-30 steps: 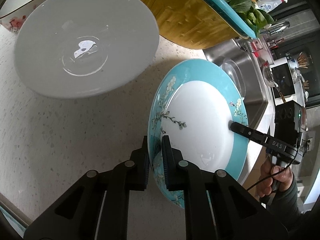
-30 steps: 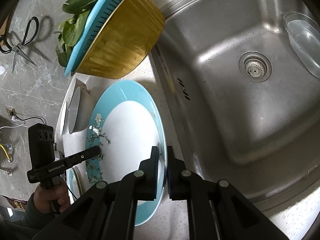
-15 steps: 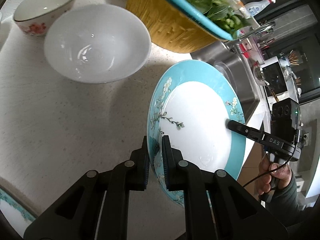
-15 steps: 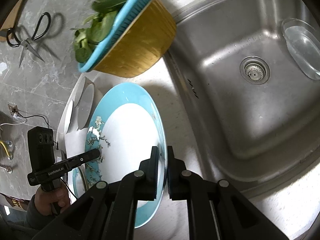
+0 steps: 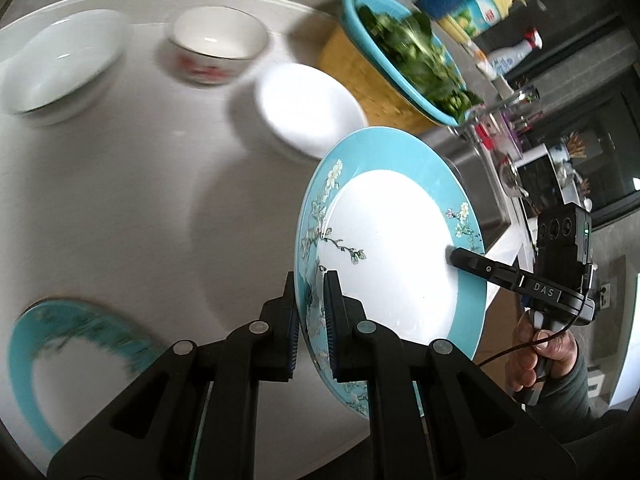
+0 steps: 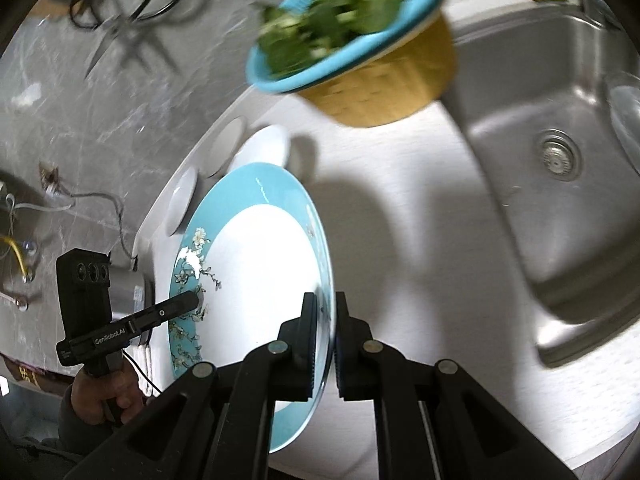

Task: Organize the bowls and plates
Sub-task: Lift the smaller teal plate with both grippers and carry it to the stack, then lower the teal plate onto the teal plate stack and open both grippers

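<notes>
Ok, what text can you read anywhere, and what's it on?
"DAS": on the right gripper, left wrist view.
"GenRobot.AI": on the left gripper, right wrist view.
Bottle label: too blurred to read.
Both grippers clamp the plate; it carries only flowers, no text.

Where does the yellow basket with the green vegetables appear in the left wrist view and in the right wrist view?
Left wrist view: the yellow basket is at upper centre-right, behind the white bowl.
Right wrist view: the basket is at top centre, left of the sink.
Shared landmark: the turquoise floral plate, gripped at opposite rims by the left gripper and the right gripper.
</notes>
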{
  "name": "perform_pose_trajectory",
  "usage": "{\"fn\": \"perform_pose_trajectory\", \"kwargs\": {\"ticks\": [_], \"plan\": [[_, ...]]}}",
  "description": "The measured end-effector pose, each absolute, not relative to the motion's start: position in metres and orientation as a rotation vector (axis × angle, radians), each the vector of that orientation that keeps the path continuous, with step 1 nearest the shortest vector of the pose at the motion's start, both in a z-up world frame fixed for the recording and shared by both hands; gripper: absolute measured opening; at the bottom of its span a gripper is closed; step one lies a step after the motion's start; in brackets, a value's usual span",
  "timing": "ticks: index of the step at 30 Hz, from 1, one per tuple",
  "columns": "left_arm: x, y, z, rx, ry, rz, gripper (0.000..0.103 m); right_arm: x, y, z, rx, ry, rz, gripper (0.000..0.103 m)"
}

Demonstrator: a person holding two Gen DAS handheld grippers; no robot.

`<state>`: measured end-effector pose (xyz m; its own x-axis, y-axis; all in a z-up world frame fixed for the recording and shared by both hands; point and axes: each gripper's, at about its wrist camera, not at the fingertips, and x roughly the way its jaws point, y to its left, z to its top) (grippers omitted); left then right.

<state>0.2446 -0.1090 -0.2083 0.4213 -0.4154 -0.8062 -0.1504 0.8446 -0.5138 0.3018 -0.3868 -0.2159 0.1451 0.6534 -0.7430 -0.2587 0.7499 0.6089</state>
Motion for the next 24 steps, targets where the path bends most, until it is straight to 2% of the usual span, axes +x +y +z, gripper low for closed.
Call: {"fn": "perform_pose_trajectory", "kwargs": {"ticks": [12, 24], "plan": [[0.131, 0.017, -0.199, -0.636, 1.089, -0.047, 0.009, 0.256, -0.267, -0.203, 0.287, 1.292, 0.836, 0.01], [0.048, 0.082, -0.221, -0.675, 1.124, 0.02, 0.009, 0.218, -0.198, -0.22, 0.241, 1.35, 0.896, 0.01]]}}
